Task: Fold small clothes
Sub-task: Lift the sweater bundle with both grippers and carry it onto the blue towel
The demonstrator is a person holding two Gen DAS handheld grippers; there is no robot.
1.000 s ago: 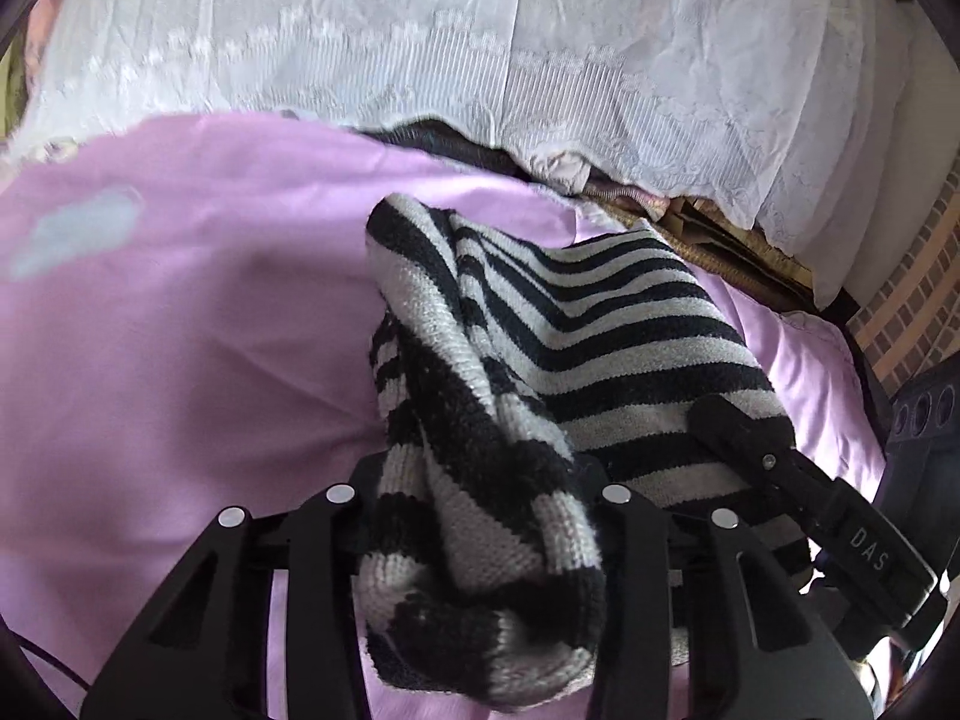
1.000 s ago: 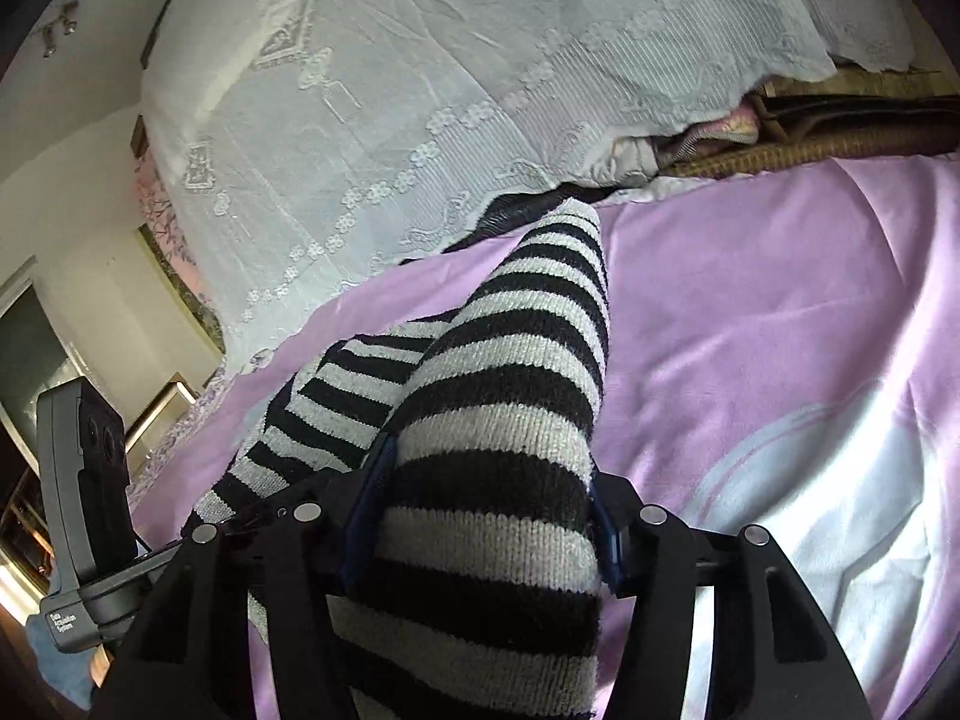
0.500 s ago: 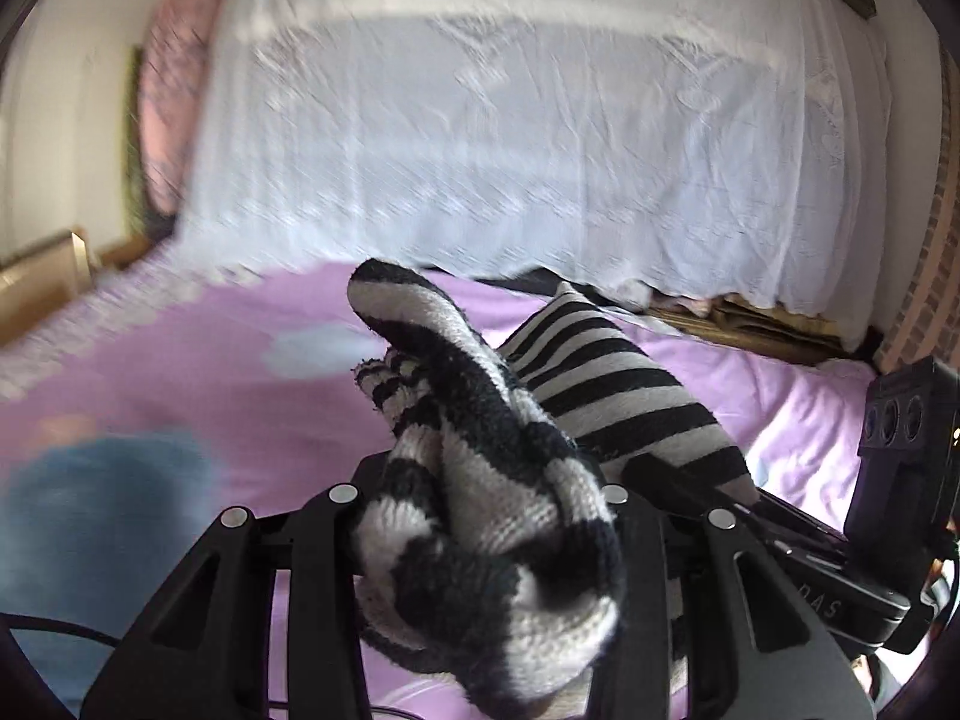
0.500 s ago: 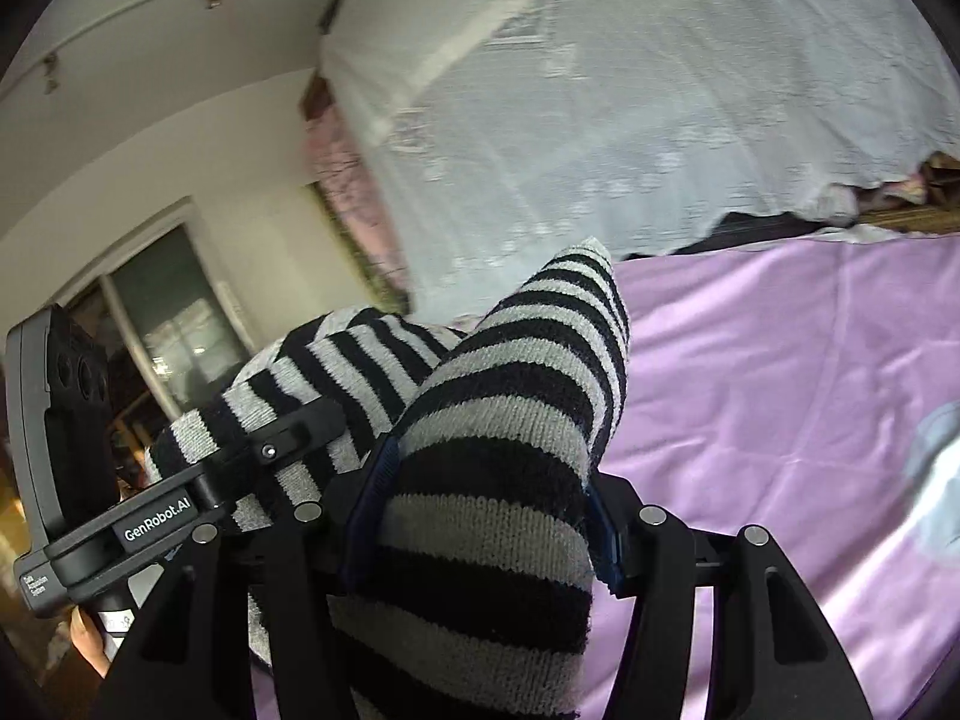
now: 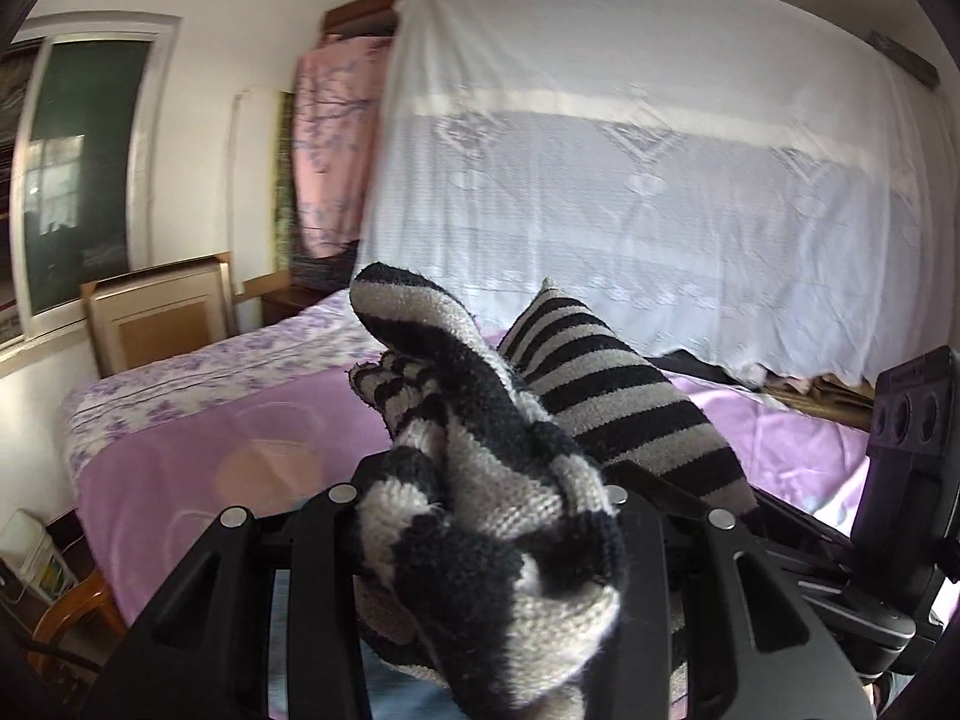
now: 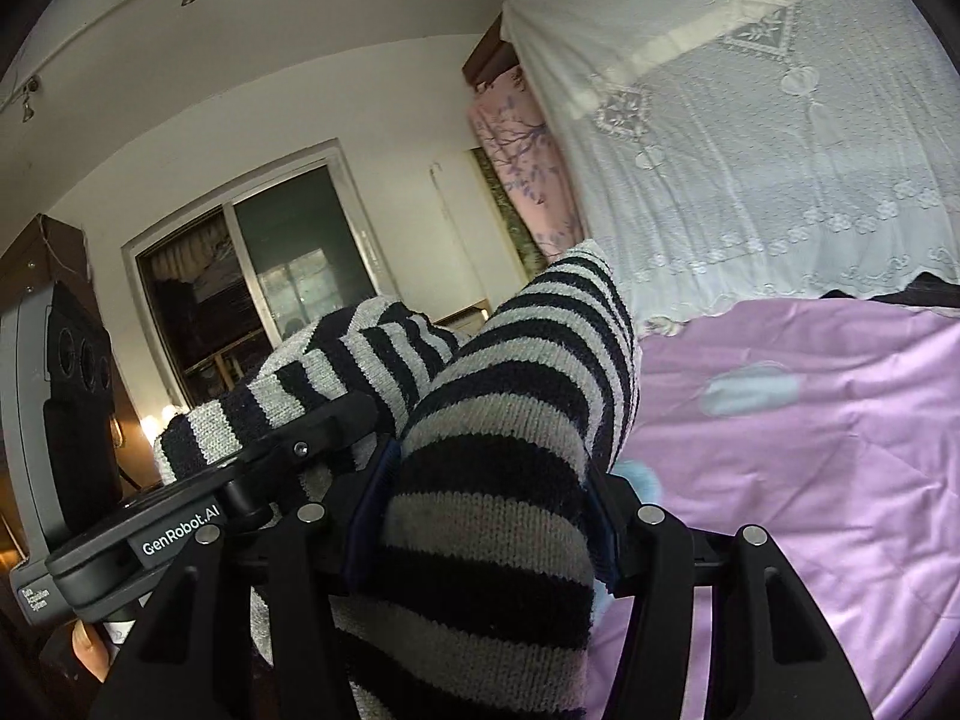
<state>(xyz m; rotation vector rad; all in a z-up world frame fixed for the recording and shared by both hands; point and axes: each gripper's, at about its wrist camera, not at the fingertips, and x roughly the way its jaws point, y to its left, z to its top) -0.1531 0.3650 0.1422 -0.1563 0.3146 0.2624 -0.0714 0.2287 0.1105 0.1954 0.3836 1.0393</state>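
Observation:
A black-and-white striped knit garment (image 5: pixel 480 480) hangs bunched between my two grippers, lifted off the pink bedsheet (image 5: pixel 198 456). My left gripper (image 5: pixel 480 516) is shut on one bunched edge of it. My right gripper (image 6: pixel 486 510) is shut on another thick fold of the striped garment (image 6: pixel 516 420). The two grippers are close together: the right one shows at the right of the left wrist view (image 5: pixel 900 480), the left one at the left of the right wrist view (image 6: pixel 180 510). The fingertips are hidden by the knit.
A white lace cover (image 5: pixel 660 180) hangs behind the bed. A wooden headboard (image 5: pixel 162 318) and window (image 5: pixel 78 162) are at the left. A light blue patch (image 6: pixel 750 390) lies on the pink sheet (image 6: pixel 810 480). A blue cloth (image 5: pixel 408 696) shows below the left gripper.
Both grippers have risen and tilted up with the striped garment, lifting it off the bed. The views now show the room walls and window instead of the sheet.

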